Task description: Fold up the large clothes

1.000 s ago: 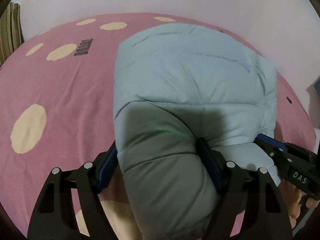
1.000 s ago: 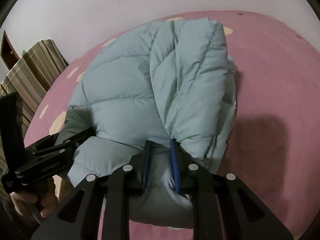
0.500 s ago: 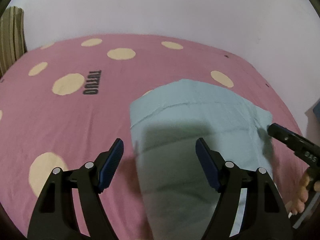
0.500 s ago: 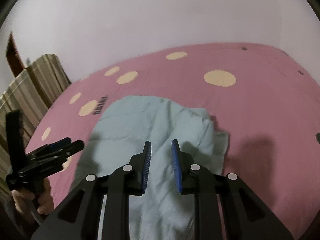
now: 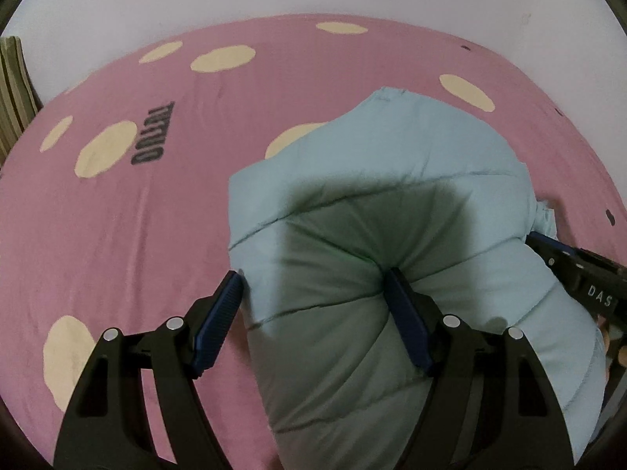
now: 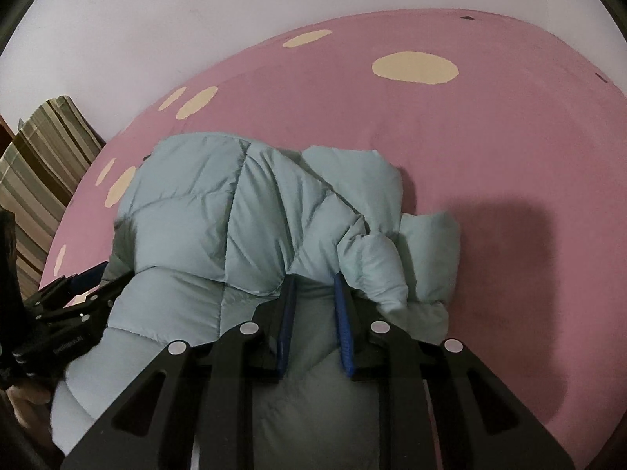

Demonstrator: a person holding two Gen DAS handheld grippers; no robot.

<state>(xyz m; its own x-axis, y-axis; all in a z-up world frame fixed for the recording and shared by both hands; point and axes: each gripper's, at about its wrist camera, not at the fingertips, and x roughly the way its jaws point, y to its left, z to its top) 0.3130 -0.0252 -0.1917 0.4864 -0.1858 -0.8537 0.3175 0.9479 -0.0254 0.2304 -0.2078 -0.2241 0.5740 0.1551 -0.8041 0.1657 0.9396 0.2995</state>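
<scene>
A pale blue puffer jacket [image 5: 392, 203] is lying bunched on a bed [image 5: 274, 78] covered in a pink sheet with cream dots. Its near edge is rising off the sheet toward both cameras, while its far part is resting on the bed.

In the left wrist view, the left gripper [image 5: 313, 313] is standing wide, with a thick roll of the jacket filling the space between its blue pads [image 5: 407, 329]. The right pad is pressing a dent into the padding and the left pad is touching the roll's side, so it is grasping the jacket in a wide hold. Dark printed lettering [image 5: 151, 135] is showing on the sheet to the left. At the right edge, the other gripper's black body is reaching into the jacket's side.

In the right wrist view, the right gripper [image 6: 313, 325] is standing narrow, its jaws closing a little, with a fold of jacket fabric pinched between the blue pads [image 6: 345, 333]. Quilted folds are bulging over and around its fingertips. At the left edge, the left gripper's black frame is lying against the jacket, with part of a hand [image 6: 27, 395] below it. A striped cloth [image 6: 43, 156] is sitting beyond the bed's left edge, against a plain white wall [image 6: 196, 19].
</scene>
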